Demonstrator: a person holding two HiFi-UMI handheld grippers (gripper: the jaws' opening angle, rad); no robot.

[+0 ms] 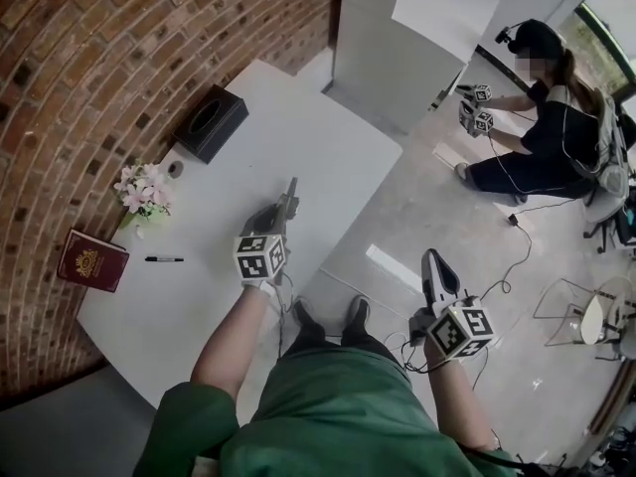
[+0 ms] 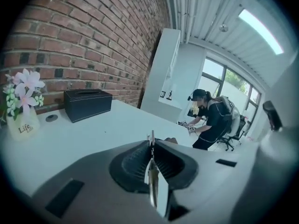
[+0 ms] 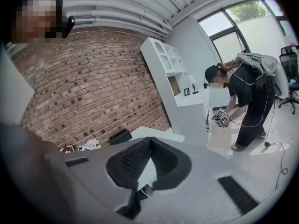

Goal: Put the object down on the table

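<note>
Head view: a white table [image 1: 298, 137] stands along a brick wall, with a black box [image 1: 211, 122] at its far end. Nearer the camera than the box, along the wall side, come flowers [image 1: 142, 189], then a red book [image 1: 92, 260]. A pen [image 1: 164, 259] lies flat on the tabletop, well apart from the box and just beside the book. The left gripper [image 1: 290, 192] hangs over the table on the open side of the box, its tips pressed together. The right gripper [image 1: 429, 258] is off the table, over the floor, far from the box. A second person [image 1: 542, 117] crouches on the floor well beyond the box.

Left gripper view: the left gripper [image 2: 151, 139] is closed tip to tip with nothing pinched. The box [image 2: 88, 104] sits ahead to its left, with the flowers [image 2: 23, 90] left of the box.

Right gripper view: the right gripper [image 3: 146, 143] has its tips meeting and nothing between them. The box [image 3: 120, 136] shows small on the table [image 3: 154, 133], up-left of the tips.

Neither gripper carries an object. The pen and the book rest on the table, and I cannot tell which is meant.
</note>
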